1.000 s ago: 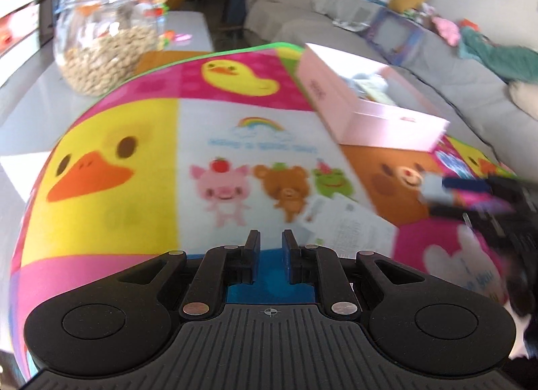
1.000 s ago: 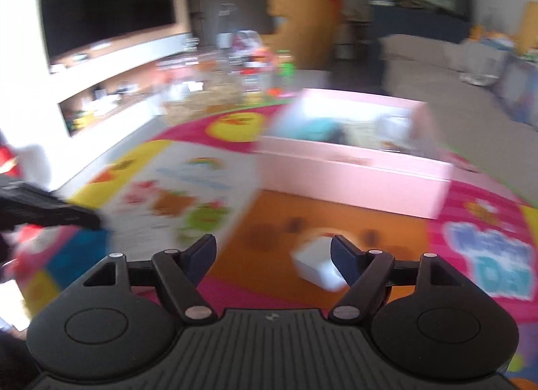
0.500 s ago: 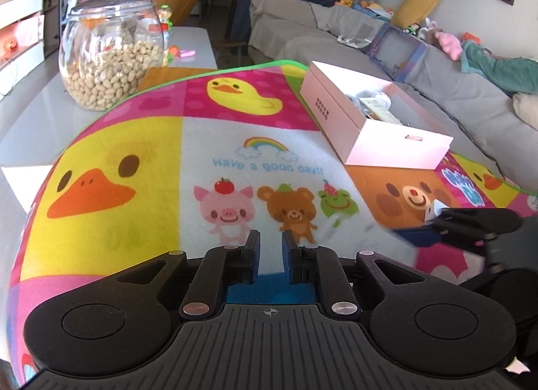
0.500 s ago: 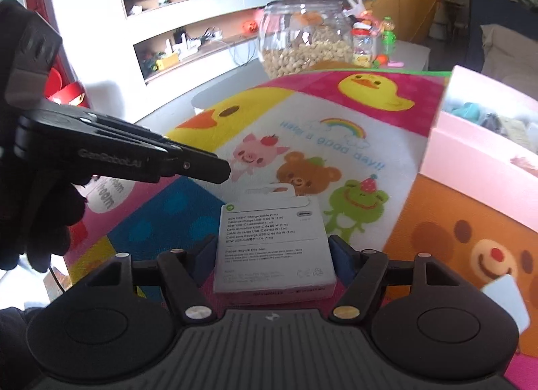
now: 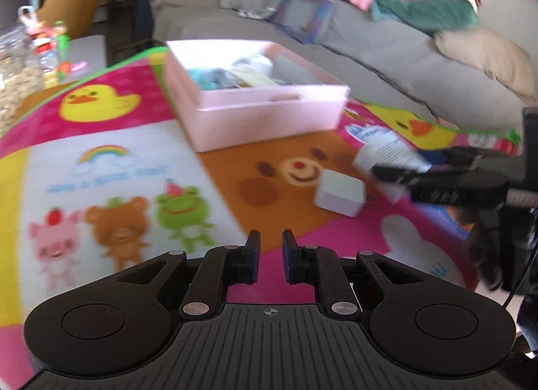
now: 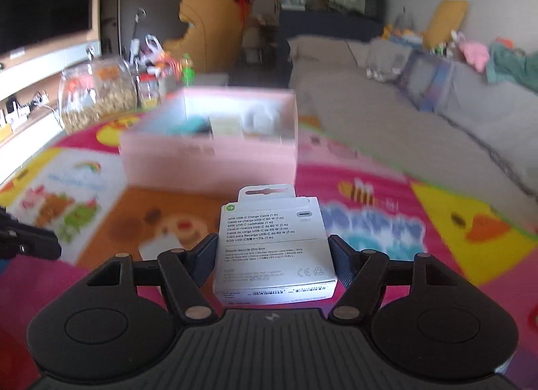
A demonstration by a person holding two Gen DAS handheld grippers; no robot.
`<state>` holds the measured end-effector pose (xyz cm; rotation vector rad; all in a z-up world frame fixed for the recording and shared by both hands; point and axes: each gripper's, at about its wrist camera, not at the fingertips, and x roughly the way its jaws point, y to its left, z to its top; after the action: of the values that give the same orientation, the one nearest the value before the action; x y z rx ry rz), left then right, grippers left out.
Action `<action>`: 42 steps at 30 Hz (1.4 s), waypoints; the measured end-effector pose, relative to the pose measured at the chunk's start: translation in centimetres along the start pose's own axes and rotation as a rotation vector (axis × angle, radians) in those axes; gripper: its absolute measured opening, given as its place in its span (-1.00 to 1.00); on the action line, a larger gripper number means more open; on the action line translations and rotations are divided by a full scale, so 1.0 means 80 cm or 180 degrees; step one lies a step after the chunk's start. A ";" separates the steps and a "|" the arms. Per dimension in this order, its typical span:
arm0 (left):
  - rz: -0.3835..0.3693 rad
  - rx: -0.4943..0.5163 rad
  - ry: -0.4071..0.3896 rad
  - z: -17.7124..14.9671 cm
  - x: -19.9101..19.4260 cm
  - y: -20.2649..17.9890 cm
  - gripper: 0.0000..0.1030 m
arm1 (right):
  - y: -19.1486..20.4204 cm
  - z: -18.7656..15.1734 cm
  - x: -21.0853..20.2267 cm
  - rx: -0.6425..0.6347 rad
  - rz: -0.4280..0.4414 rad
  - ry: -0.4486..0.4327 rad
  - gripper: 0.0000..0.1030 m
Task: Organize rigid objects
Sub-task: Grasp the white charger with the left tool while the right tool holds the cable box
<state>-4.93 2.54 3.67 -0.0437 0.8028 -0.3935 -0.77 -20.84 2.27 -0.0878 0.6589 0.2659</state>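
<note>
Right wrist view: the right gripper [image 6: 273,248] clamps a white cable box [image 6: 274,248] above the colourful mat [image 6: 386,188], near the pink box [image 6: 208,161]. The left gripper [image 5: 270,255] has its jaws together, empty.

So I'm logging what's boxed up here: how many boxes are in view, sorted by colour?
White: 2, the cable box between the right gripper's fingers and the small box on the mat.
Pink: 1, the open storage box.
Total: 3
</note>
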 end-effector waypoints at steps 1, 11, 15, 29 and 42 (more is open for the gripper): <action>0.0011 0.0035 0.0040 0.000 0.004 -0.005 -0.71 | 0.004 -0.005 0.003 0.0033 0.0118 0.0043 0.36; 0.0285 0.0336 0.0334 -0.005 0.014 -0.015 -0.68 | 0.047 -0.001 0.015 0.0036 0.0461 0.0021 0.35; 0.0246 0.0391 0.0431 0.002 0.021 -0.023 -0.66 | 0.015 0.001 0.025 0.0316 0.0228 0.0046 0.35; 0.0145 0.0030 0.0196 0.021 0.037 -0.036 0.14 | 0.012 -0.004 0.024 0.0353 0.0236 0.0050 0.37; 0.0449 0.0219 0.0040 0.025 0.067 -0.041 -0.27 | 0.019 0.005 0.032 0.0153 0.0169 0.0124 0.38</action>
<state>-1.23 -2.61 1.95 0.0793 0.7990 -0.2880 0.99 -18.75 1.03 -0.0297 0.7067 0.2999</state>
